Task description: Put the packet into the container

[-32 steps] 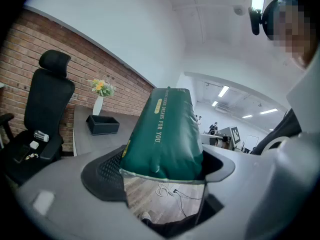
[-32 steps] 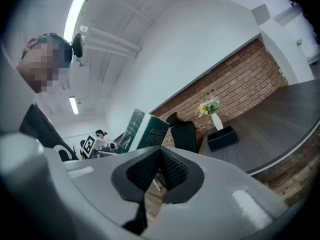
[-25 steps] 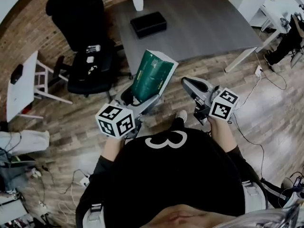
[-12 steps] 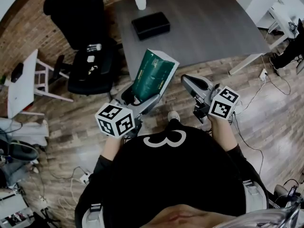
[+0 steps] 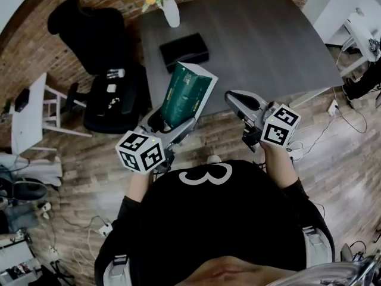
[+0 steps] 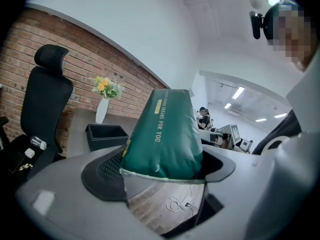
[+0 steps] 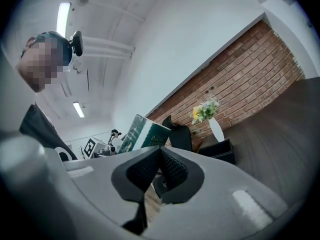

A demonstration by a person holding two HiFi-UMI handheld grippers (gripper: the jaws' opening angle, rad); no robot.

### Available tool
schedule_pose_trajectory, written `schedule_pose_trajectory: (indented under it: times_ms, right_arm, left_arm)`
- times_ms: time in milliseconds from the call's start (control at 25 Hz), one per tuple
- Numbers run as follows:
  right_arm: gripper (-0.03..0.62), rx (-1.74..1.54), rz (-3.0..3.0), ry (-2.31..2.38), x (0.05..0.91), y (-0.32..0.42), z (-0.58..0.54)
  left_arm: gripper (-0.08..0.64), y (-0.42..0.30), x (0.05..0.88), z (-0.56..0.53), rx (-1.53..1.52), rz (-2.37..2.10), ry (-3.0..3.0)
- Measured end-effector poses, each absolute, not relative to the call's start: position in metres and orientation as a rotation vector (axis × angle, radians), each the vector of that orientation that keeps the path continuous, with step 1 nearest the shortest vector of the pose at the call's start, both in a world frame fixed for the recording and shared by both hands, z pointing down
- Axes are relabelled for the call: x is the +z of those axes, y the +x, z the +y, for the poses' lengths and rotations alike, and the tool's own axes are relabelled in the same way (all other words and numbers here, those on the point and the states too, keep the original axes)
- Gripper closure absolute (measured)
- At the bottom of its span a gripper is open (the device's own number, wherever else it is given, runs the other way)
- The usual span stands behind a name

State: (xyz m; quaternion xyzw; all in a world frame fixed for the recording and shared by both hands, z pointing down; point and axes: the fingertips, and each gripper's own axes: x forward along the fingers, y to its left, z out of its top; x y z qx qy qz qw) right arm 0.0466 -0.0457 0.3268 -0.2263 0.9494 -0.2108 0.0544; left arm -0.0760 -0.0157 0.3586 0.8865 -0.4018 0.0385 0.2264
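**Packet held upright, short of the container**

Head view: the left gripper [image 5: 172, 123] has its fingers clamped on the bottom edge of the green packet [image 5: 187, 94]. The packet stands upright in the air over the near edge of the bench [image 5: 268, 40]. The black container [image 5: 184, 47] sits farther in, with a vase [image 5: 171, 12] beyond and a chair [image 5: 101, 58] to the left.

Left gripper view: the packet looks light, soft and puffy, probably slippery, so the flat bottom seam seems the soundest hold.

Right gripper view: the right gripper [image 7: 160, 171] has its fingers pressed together on nothing. Nothing appears to block the way to the container
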Motion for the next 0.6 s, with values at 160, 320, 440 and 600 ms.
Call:
schedule_pose_trajectory:
  times_ms: [160,320,440,600]
  right_arm:
    - [0.591,-0.617,2.893,-0.642,0.314,0.059,-0.08]
    - [0.591,-0.623,2.908,-0.603,0.312,0.067,-0.104]
    - [0.591,-0.628,2.93,-0.584,0.313,0.065,-0.119]
    - [0.591,-0.632,2.93,-0.577,0.313,0.062,-0.136]
  left_arm:
    - [0.114,-0.061,0.352,-0.05,0.111,-1.134,2.432]
    - [0.114,-0.052,0.344,-0.077,0.139,-1.2,2.447]
    - [0.114,-0.056,0.339,-0.096,0.17,-1.245,2.456]
    - [0.114,-0.065,0.335,-0.112,0.212,-1.255,2.493]
